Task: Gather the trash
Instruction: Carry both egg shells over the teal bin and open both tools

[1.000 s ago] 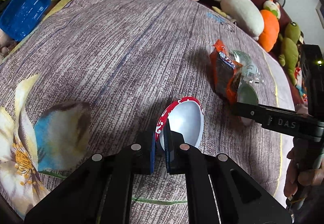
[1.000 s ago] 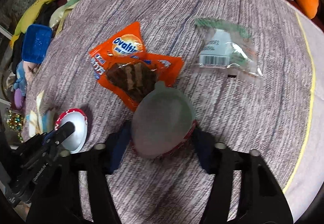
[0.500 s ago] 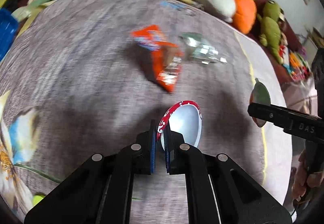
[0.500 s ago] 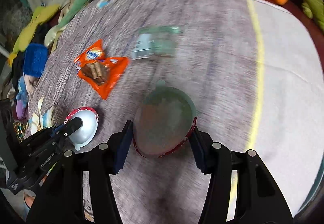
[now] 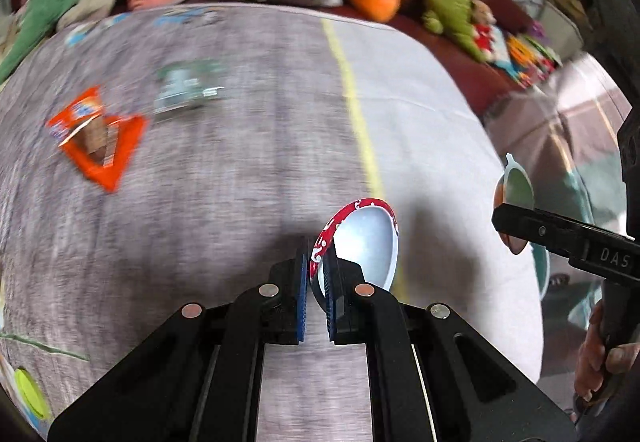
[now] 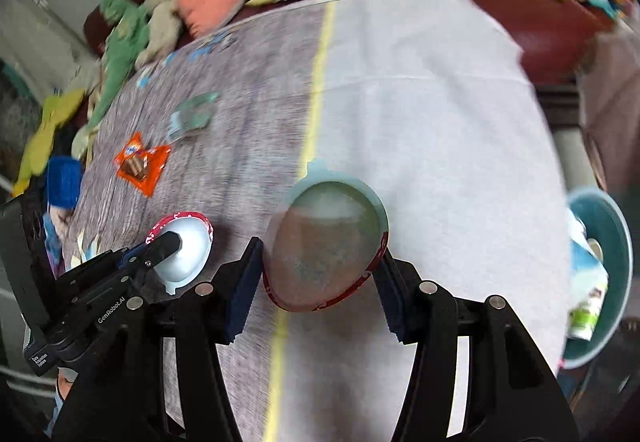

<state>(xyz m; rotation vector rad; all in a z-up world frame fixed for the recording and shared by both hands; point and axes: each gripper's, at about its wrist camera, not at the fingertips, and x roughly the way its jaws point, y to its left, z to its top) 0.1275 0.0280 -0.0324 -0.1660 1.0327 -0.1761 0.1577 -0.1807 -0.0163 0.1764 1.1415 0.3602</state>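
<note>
**Operator:** Shells first. How do they handle?

**Guide:** Your left gripper (image 5: 318, 278) is clenched on the rim of the white shell half (image 5: 366, 242), red-edged. Your right gripper (image 6: 318, 274) clamps the frosted shell half (image 6: 328, 242) across its width. I judge both to be light, thin, stiff plastic that could crack or slip, so keep pressure moderate and hold at the rim.

**Operator:** What is left?

**Guide:** The orange wrapper (image 5: 100, 138) and clear wrapper (image 5: 186, 90) lie on the bedspread (image 5: 240, 182), near each other. They look limp, so pinch an edge.

**Operator:** Anything unclear?

**Guide:** The teal bin (image 6: 604, 274) is cut off at the frame edge, and its contents are only partly legible. Blur hides the wrapper print.
</note>
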